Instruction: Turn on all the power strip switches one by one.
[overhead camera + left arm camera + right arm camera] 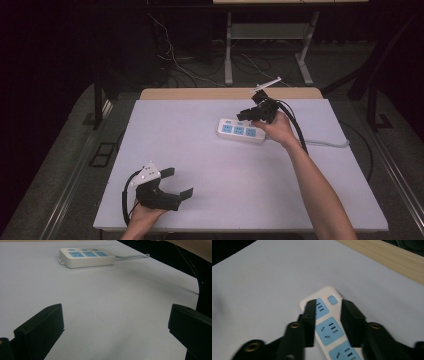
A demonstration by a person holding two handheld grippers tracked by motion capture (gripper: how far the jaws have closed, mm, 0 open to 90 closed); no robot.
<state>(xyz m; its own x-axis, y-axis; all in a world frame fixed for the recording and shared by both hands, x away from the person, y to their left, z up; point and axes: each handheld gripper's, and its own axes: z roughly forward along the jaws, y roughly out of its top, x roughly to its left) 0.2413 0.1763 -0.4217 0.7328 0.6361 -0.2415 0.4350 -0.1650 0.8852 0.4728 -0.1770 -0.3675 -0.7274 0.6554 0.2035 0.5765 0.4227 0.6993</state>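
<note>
A white power strip (239, 130) with blue sockets lies flat at the back right of the pale table (210, 165). My right gripper (246, 116) hovers just over its right part, held by a hand. In the right gripper view the right gripper (329, 302) stands open, its black jaws a little apart, and the power strip (329, 328) shows in the gap below them, untouched. My left gripper (181, 181) rests near the front left edge, wide open and holding nothing. Seen along the left gripper (116, 312), the power strip (86, 257) lies far ahead.
The strip's grey cable (325, 144) runs off to the table's right edge. A wooden strip (200, 93) borders the far side of the table. Behind it stand a metal frame and loose cables on the dark floor (200, 60).
</note>
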